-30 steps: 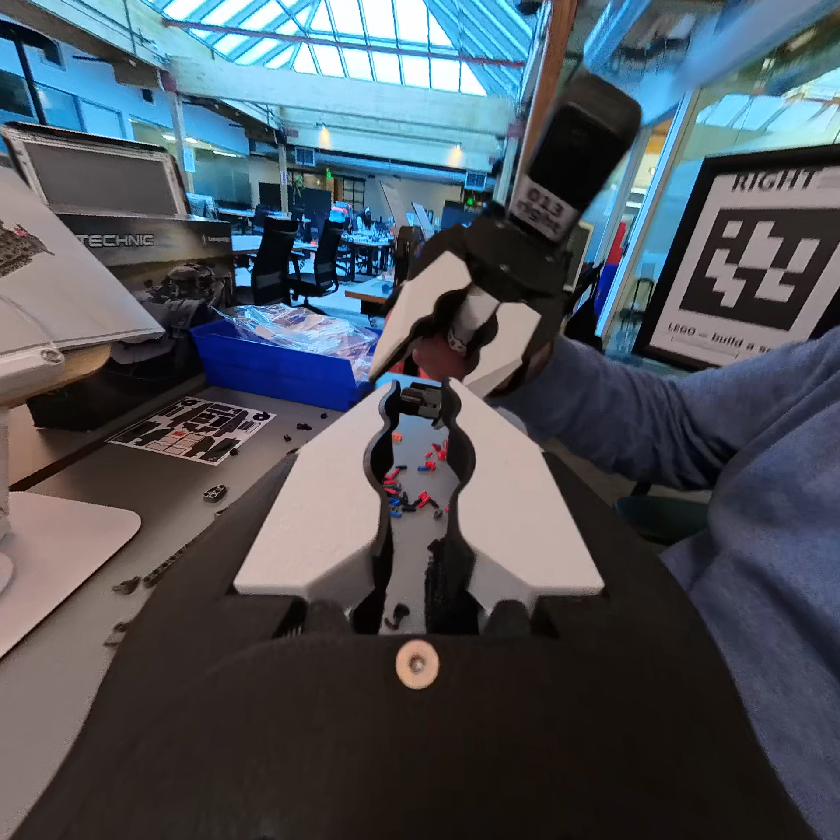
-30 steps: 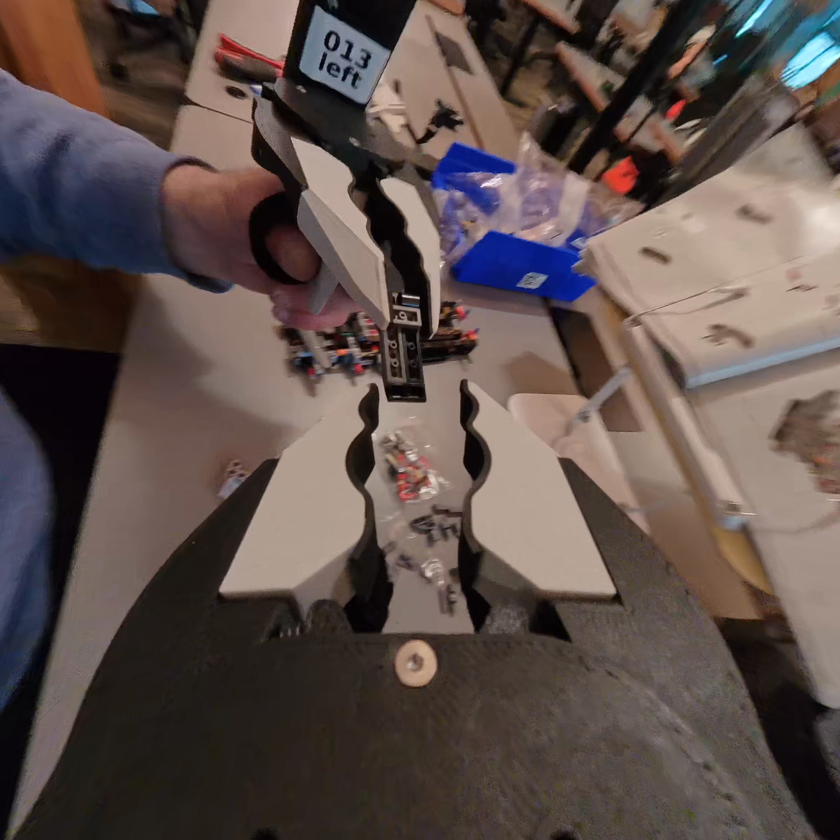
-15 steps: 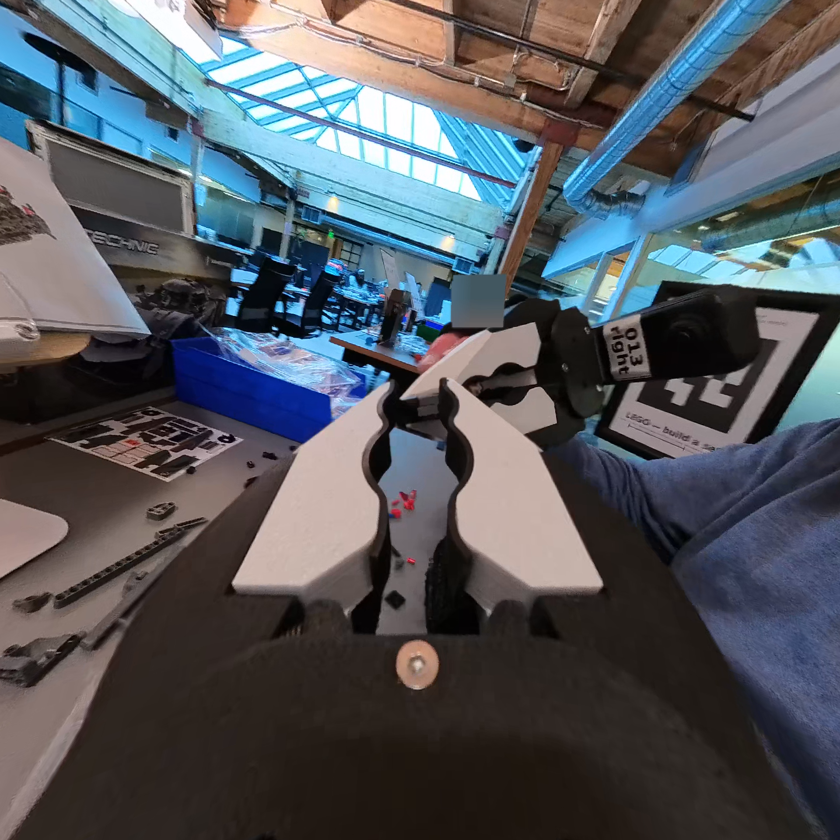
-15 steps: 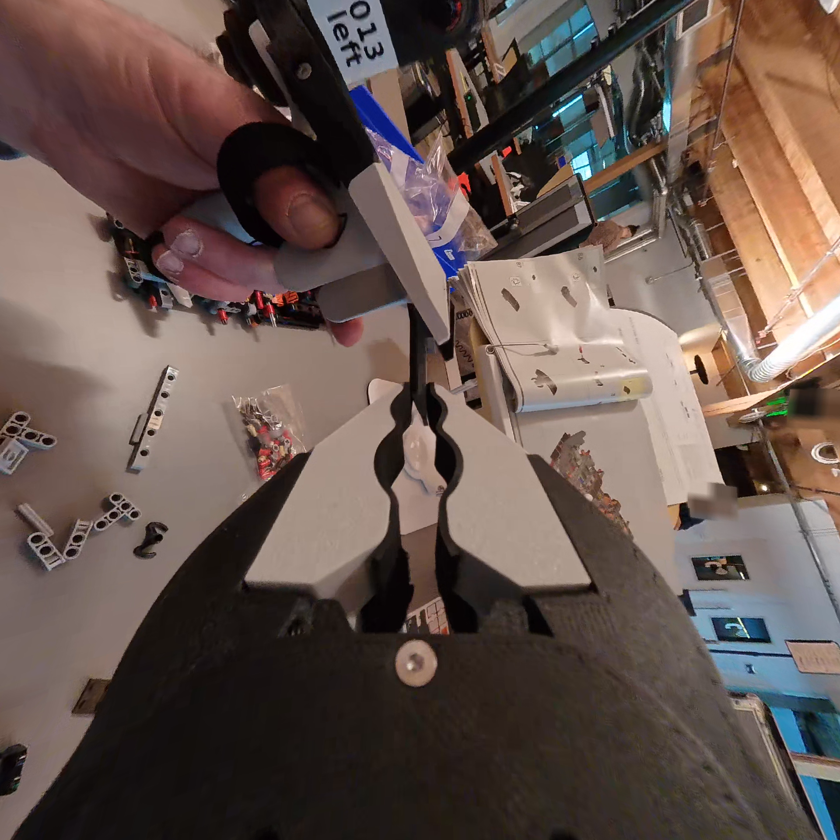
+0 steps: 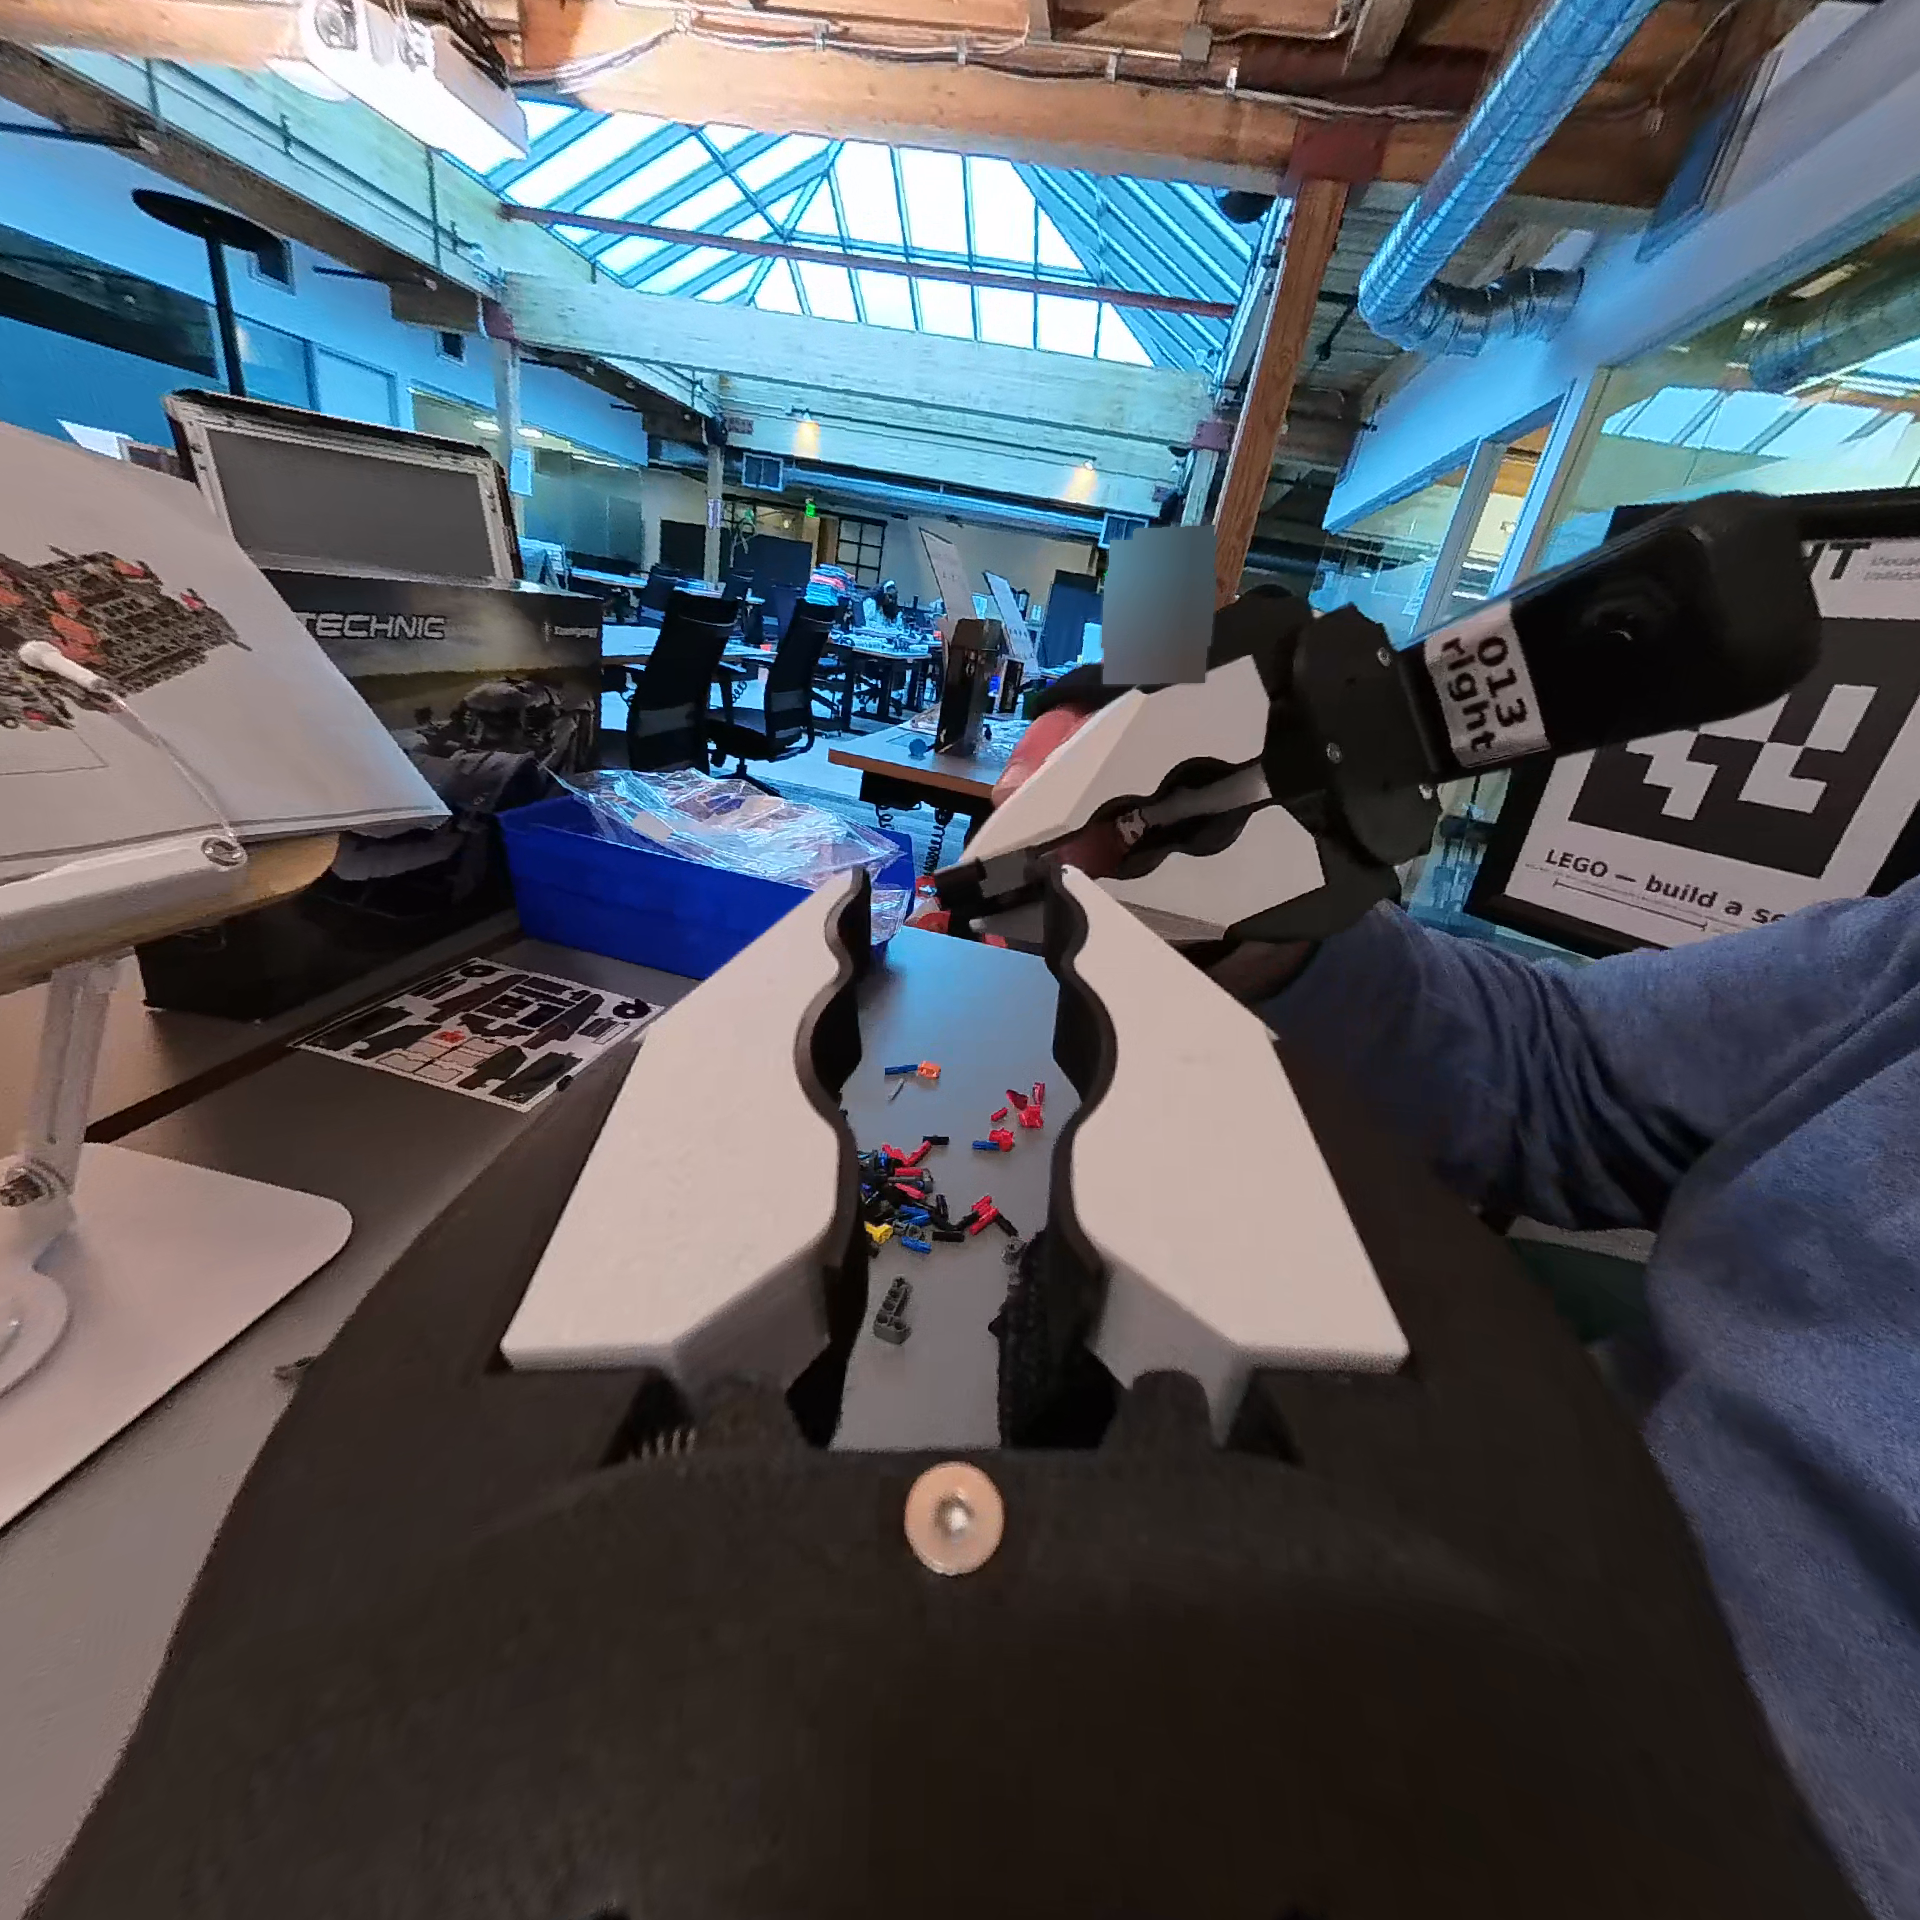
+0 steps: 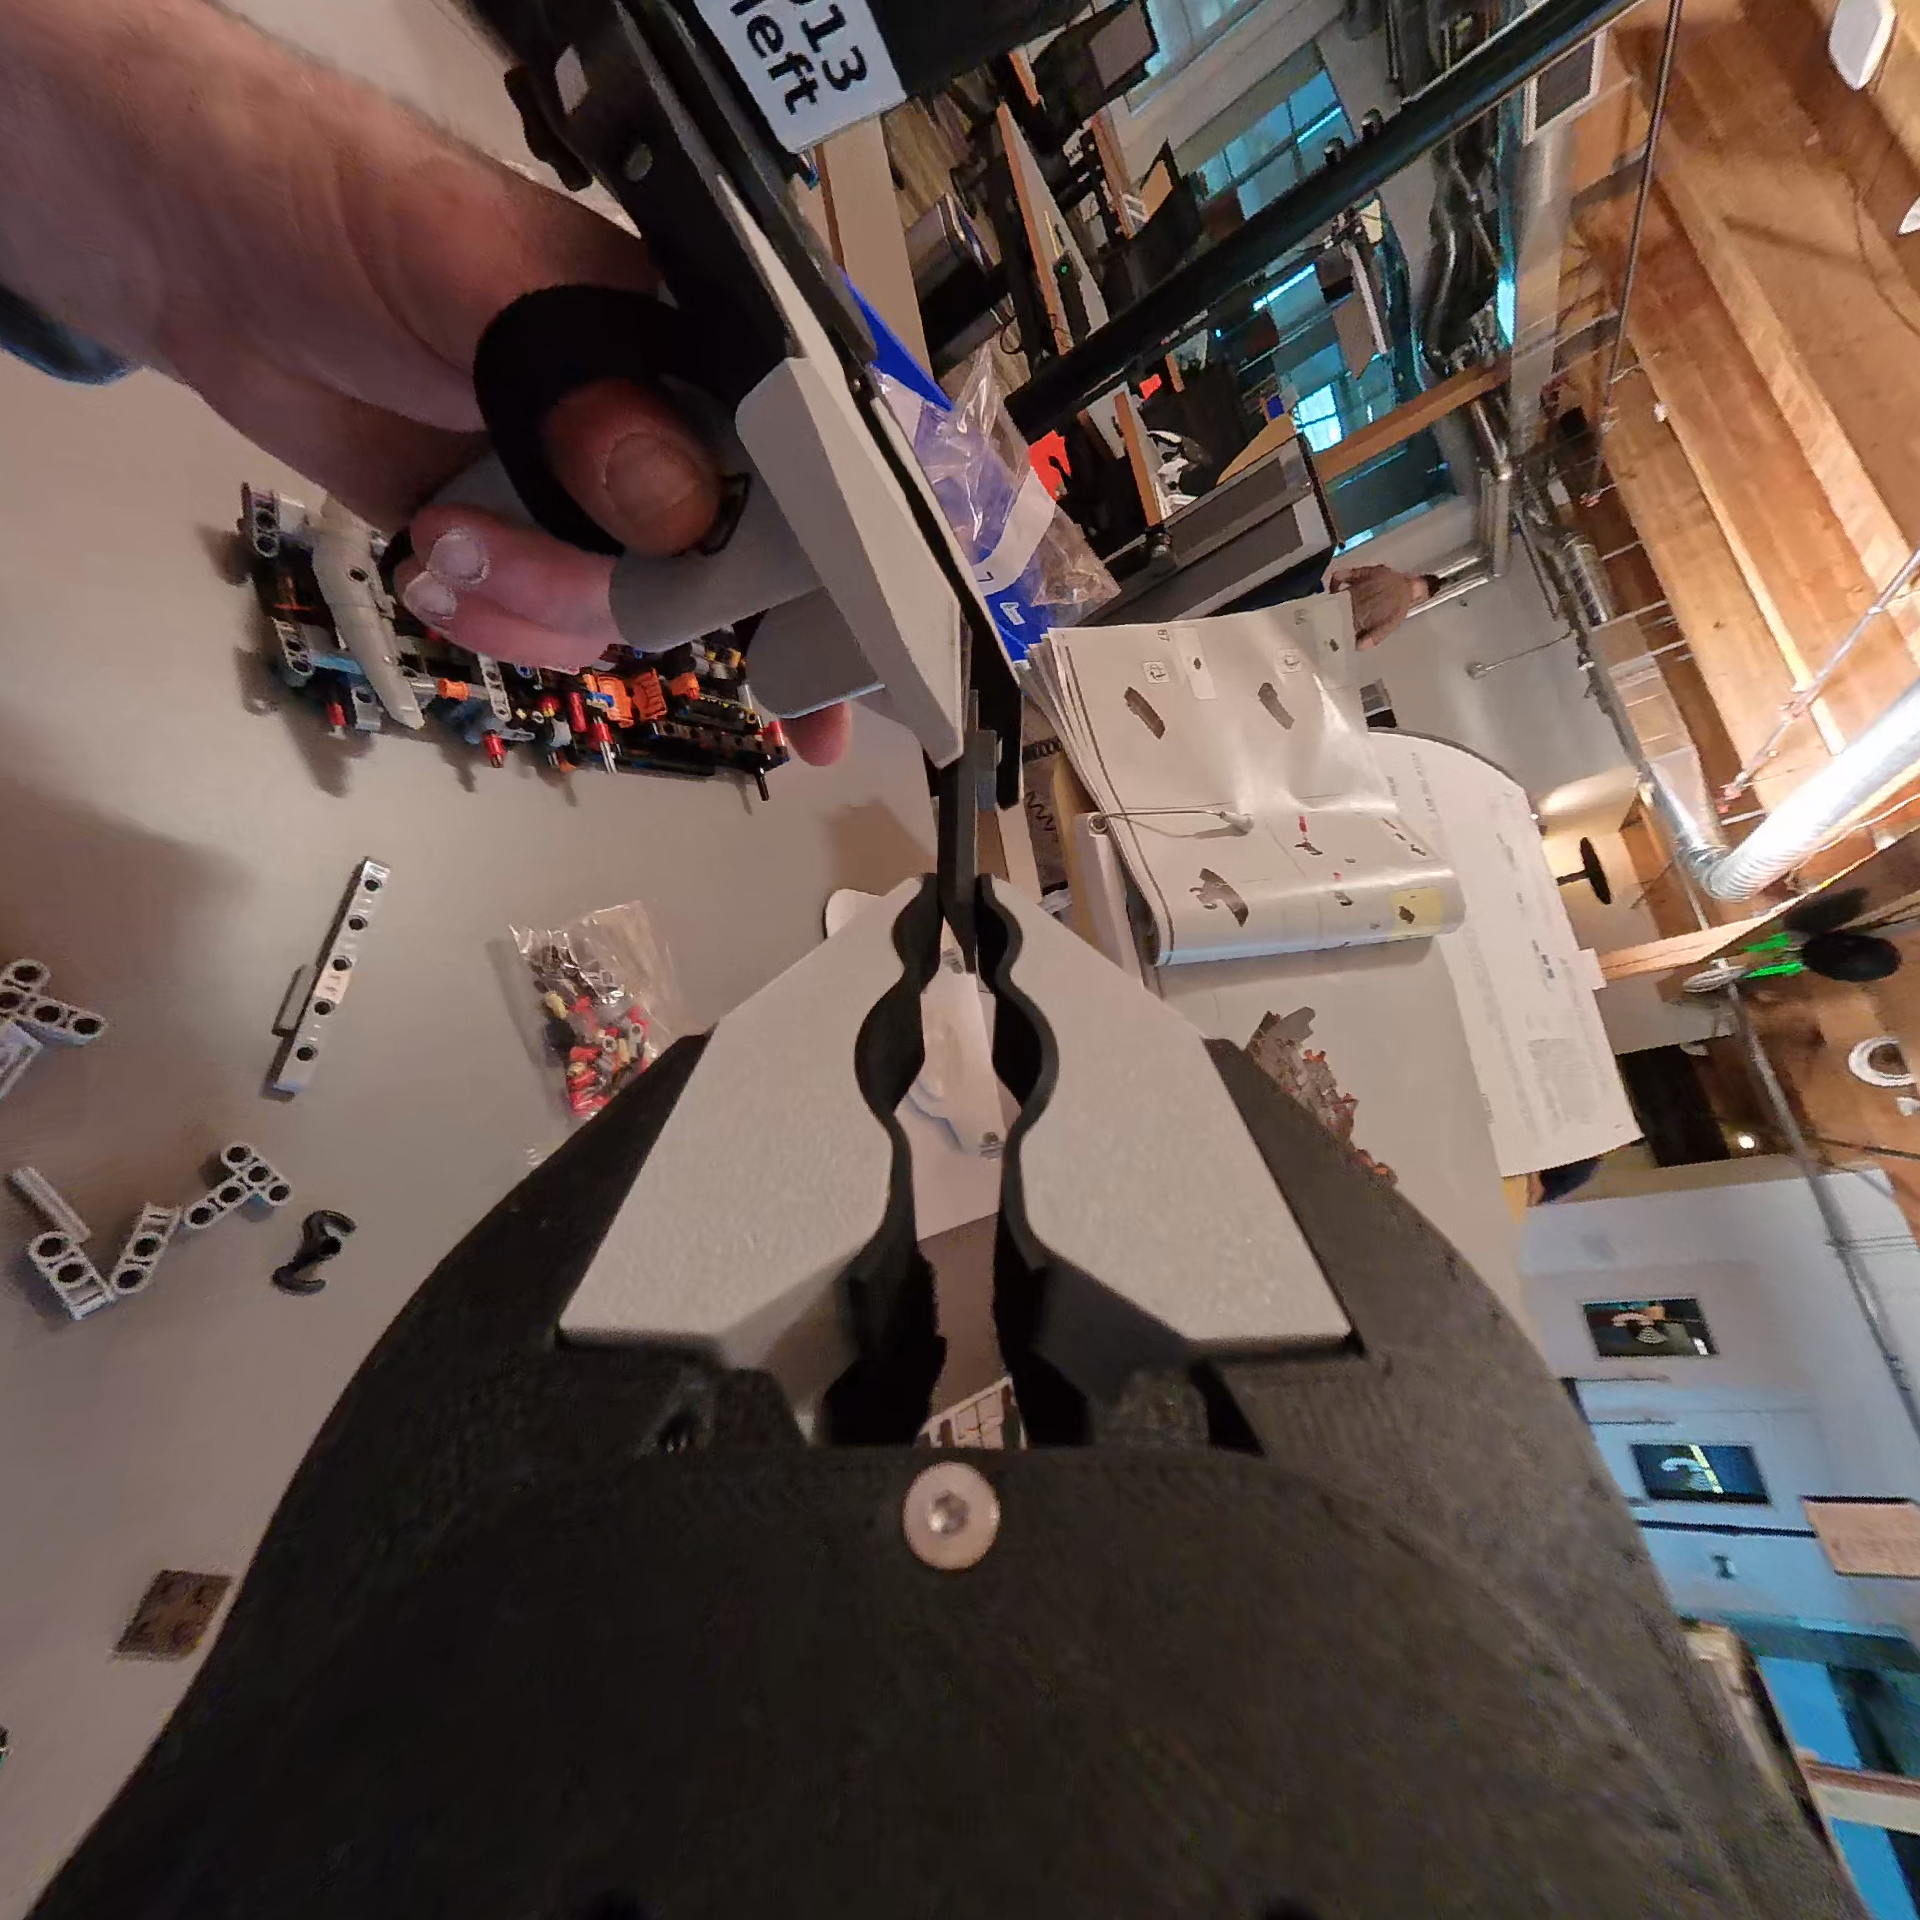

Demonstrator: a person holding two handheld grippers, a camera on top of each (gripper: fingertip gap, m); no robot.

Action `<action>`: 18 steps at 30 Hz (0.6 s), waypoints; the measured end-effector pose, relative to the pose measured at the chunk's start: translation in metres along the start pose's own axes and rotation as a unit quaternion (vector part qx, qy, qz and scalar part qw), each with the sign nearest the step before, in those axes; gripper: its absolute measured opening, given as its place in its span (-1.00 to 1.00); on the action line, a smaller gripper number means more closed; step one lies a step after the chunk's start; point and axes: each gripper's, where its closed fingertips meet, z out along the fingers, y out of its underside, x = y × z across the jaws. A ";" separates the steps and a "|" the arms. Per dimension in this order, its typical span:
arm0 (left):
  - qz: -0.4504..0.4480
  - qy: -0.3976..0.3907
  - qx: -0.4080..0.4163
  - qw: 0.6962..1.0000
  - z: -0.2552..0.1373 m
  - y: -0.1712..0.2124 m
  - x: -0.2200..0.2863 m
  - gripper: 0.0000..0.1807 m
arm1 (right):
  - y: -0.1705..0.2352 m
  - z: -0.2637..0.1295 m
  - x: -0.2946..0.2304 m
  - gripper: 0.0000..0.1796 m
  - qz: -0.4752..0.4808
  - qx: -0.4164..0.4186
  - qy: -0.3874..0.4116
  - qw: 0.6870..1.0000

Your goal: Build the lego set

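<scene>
My right gripper (image 6: 958, 899) is shut on the lower end of a thin black lego piece (image 6: 961, 831), held up in the air. My left gripper (image 5: 961, 881) is open, its two fingertips standing either side of that piece (image 5: 987, 883) without pinching it. In the left wrist view the right gripper (image 5: 982, 891) comes in from the upper right with the piece at its tips. In the right wrist view the left gripper (image 6: 977, 764) hangs just above, held by a hand. A part-built lego assembly (image 6: 520, 696) lies on the grey table (image 6: 156, 831).
On the table lie a bag of small parts (image 6: 592, 1018), a grey beam (image 6: 327, 977), loose grey connectors (image 6: 135, 1236) and a heap of coloured pins (image 5: 925, 1184). A blue bin (image 5: 644, 894), a sticker sheet (image 5: 488, 1029) and an instruction booklet on a stand (image 6: 1247, 779) are farther back. Only a small space, under 4 cm, lies between the two pairs of fingers. From the left gripper's tips to the part-built lego assembly (image 6: 520, 696) is close to 25 cm.
The right gripper turned on its side and shut on the black piece. The left gripper, shut on it before, has opened and let go.
</scene>
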 end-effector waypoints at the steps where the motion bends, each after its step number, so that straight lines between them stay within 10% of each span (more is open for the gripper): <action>1: 0.005 0.000 -0.003 1.000 0.000 0.000 0.000 -0.65 | 0.000 0.000 -0.001 -0.97 -0.008 -0.001 0.000 1.000; 8: 0.160 -0.032 -0.066 0.984 -0.001 0.012 0.002 -0.66 | 0.000 -0.001 0.000 -0.97 -0.016 0.004 -0.019 1.000; 18: 0.438 -0.090 -0.153 0.882 -0.006 0.009 0.020 -0.74 | -0.011 -0.005 -0.009 -0.97 -0.037 0.029 -0.066 0.997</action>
